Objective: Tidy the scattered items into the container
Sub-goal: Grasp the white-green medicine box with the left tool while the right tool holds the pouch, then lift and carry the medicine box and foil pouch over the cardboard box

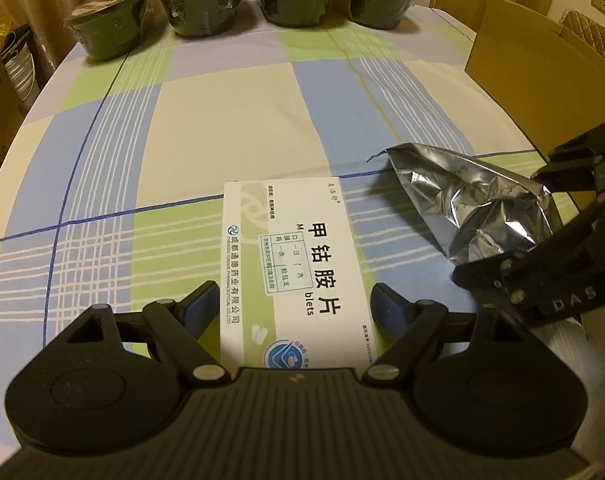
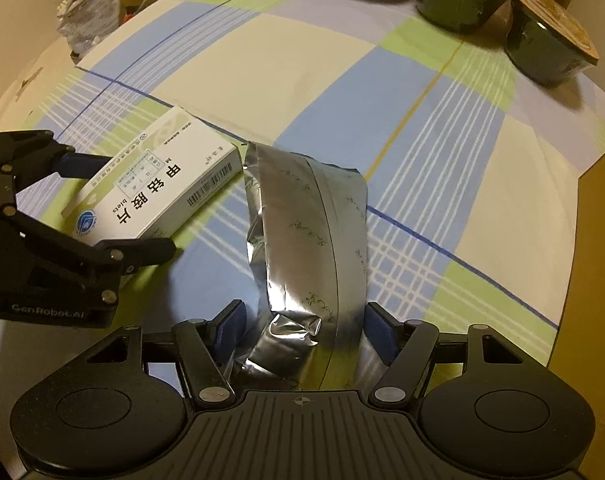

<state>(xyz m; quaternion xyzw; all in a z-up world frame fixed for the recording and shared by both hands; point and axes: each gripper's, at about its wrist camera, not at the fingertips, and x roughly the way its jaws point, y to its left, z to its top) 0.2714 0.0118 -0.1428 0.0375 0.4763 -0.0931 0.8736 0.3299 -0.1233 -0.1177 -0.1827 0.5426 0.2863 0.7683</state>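
The white rectangular cardboard medicine box (image 1: 298, 264) w/ black Chinese print is seen lying flat on the checked blue, green & cream cloth-covered tabletop (image 1: 230, 120). It is straddled by the left hand-held gripper (image 1: 292, 304): blue pads (image 1: 200, 304) sit at either long side of the box, jaws spread roughly to box width; whether the pads actually press the box cannot be told from either view.

Just beside the box, to its right, a crumpled silver foil pouch (image 2: 306, 240) is found, its near end between the blue pads (image 2: 230, 328) of the right hand-held gripper (image 2: 304, 330). Jaws are part-open, approx. pouch width, pads at or touching the foil edges; a firm hold cannot be confirmed. The pouch's far end appears raised off the cloth.

A brown cardboard box (image 1: 530, 68), open-topped, is seen at the tabletop's right edge, well apart from both items. Four dark green sealed bowls w/ printed lids (image 1: 206, 4) are lined along the far edge
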